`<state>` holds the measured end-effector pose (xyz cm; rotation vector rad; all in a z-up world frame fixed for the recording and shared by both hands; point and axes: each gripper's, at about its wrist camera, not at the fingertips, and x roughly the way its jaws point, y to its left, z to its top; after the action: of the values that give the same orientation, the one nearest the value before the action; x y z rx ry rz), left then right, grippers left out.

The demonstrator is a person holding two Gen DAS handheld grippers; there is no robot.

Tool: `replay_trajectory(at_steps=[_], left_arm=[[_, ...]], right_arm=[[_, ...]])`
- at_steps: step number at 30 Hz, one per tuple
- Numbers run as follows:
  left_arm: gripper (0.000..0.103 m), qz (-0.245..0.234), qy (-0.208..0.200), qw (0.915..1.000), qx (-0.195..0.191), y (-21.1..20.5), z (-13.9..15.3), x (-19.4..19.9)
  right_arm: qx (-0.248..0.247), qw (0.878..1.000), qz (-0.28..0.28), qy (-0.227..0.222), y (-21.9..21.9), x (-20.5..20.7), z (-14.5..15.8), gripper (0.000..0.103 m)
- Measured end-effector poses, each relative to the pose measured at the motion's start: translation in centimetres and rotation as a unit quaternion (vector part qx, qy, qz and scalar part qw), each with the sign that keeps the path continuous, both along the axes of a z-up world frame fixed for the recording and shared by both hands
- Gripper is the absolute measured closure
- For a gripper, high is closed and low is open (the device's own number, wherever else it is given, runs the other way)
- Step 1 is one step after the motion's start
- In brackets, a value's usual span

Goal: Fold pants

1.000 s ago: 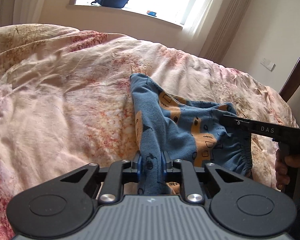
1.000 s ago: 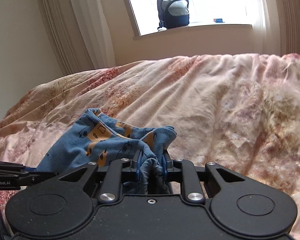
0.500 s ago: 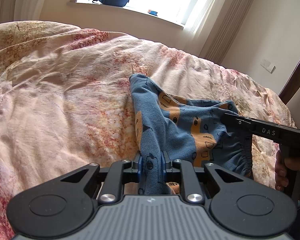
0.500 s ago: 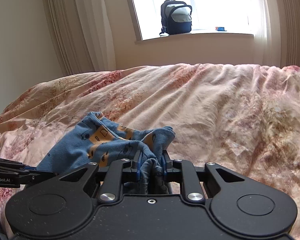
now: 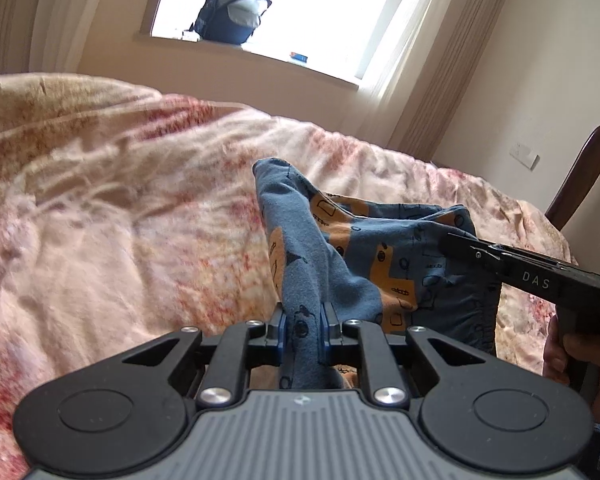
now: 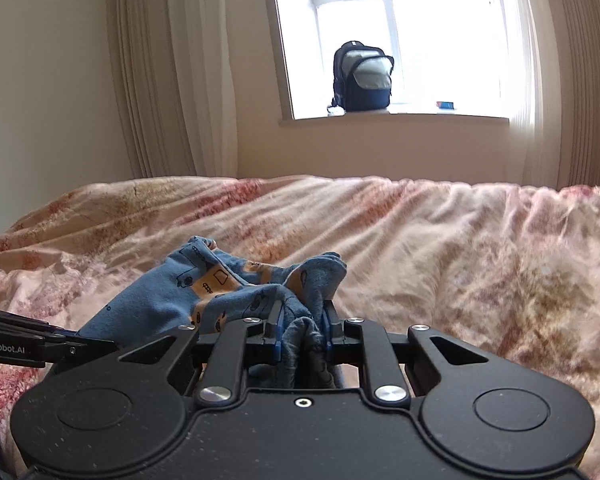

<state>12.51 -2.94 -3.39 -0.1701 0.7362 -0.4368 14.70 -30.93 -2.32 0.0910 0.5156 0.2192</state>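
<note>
The pants [image 5: 352,256] are small, blue, with orange patches and black drawings. They hang bunched between my two grippers above the bed. My left gripper [image 5: 303,320] is shut on one part of the blue cloth. My right gripper [image 6: 300,322] is shut on a thick bunch of the pants [image 6: 220,292]. In the left wrist view the right gripper's finger [image 5: 512,266] reaches into the cloth near the gathered waistband [image 5: 476,312]. In the right wrist view the left gripper's finger [image 6: 40,342] shows at the lower left.
A rumpled pink and cream flowered quilt [image 5: 120,216] covers the bed [image 6: 440,248]. A dark blue backpack [image 6: 362,78] stands on the windowsill with curtains at both sides. A dark wooden chair back [image 5: 580,168] is at the right.
Both grippers have risen and tilted upward with the pants in them, so more window and wall shows. The pants have lifted off the quilt. The grips are unchanged.
</note>
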Motion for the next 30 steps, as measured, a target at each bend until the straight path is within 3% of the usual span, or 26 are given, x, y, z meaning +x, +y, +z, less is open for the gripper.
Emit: replay_trajectory(at_steps=[5,10,17,22,26,30], left_arm=[[0.085,0.002,-0.047,0.9989,0.011,-0.1,1.2,-0.3],[0.085,0.002,-0.05,0.9987,0.007,-0.1,2.3,1.8],[0.086,0.035,-0.086,0.9957,-0.001,0.7,4.0,7.9],[0.086,0.081,-0.046,0.9949,-0.038,2.3,1.8,13.0],[0.086,0.093,-0.011,0.9949,-0.038,3.5,-1.1,15.1],[0.085,0.097,0.024,0.994,-0.043,4.6,-3.8,16.1]], right_arm=[[0.009,1.0,0.001,-0.028,0.0,0.1,0.7,0.084],[0.001,0.999,0.005,-0.049,0.3,1.3,1.9,0.084],[-0.036,0.997,0.036,-0.065,1.4,7.9,4.2,0.084],[-0.036,0.997,0.048,-0.046,1.0,15.1,3.7,0.084],[-0.029,0.998,0.052,0.007,0.9,19.4,0.6,0.084],[-0.041,0.997,0.041,0.043,1.2,20.7,-2.9,0.084]])
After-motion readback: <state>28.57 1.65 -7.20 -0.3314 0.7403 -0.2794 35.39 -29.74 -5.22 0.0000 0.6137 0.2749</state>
